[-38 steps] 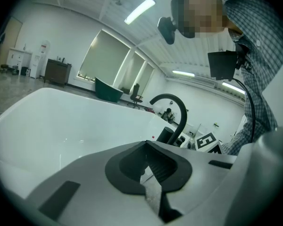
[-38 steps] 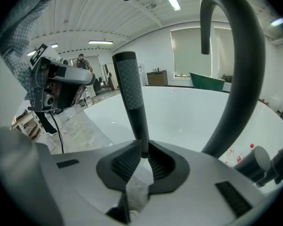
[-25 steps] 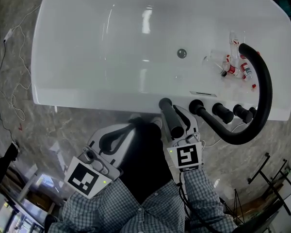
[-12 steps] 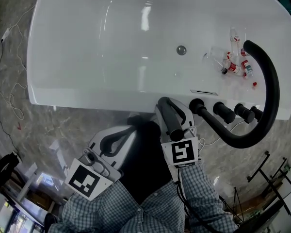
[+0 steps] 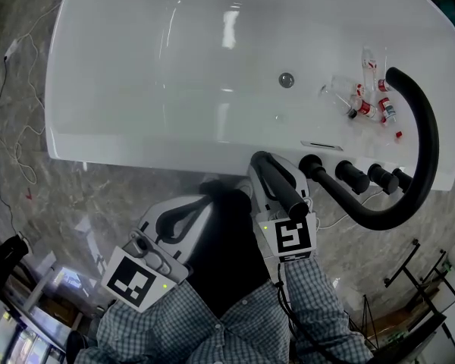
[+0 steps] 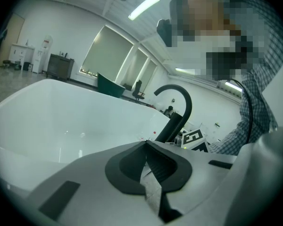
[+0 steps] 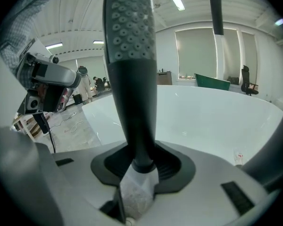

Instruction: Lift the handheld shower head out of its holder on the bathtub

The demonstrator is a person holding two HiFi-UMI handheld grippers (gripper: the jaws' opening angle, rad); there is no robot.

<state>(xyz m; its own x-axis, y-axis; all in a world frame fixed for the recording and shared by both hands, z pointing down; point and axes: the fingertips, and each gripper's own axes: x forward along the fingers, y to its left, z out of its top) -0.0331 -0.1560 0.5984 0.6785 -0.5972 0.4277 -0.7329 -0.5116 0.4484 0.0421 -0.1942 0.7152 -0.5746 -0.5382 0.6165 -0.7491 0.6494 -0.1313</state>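
The black handheld shower head [image 5: 279,186] stands at the near rim of the white bathtub [image 5: 136,149]. Its holder is hidden behind the handle and the jaws. My right gripper [image 5: 271,177] has its jaws on either side of the lower handle. In the right gripper view the shower head [image 7: 132,55] rises out of the right gripper [image 7: 140,171], nozzle face up. The dark pads lie against the handle on both sides, with no gap showing. My left gripper [image 5: 183,214] hangs back over the floor, below the rim. In its own view the left gripper [image 6: 148,166] is shut on nothing.
A tall black arched faucet [image 5: 418,174] and black knobs [image 5: 350,177] line the rim just right of the shower head. Several small bottles [image 5: 368,106] lie in the tub near the drain [image 5: 287,80]. Cables [image 5: 15,131] trail on the marble floor to the left.
The head view has shifted slightly. The right gripper and the shower head stay at the rim almost where they were. The left gripper has not moved.
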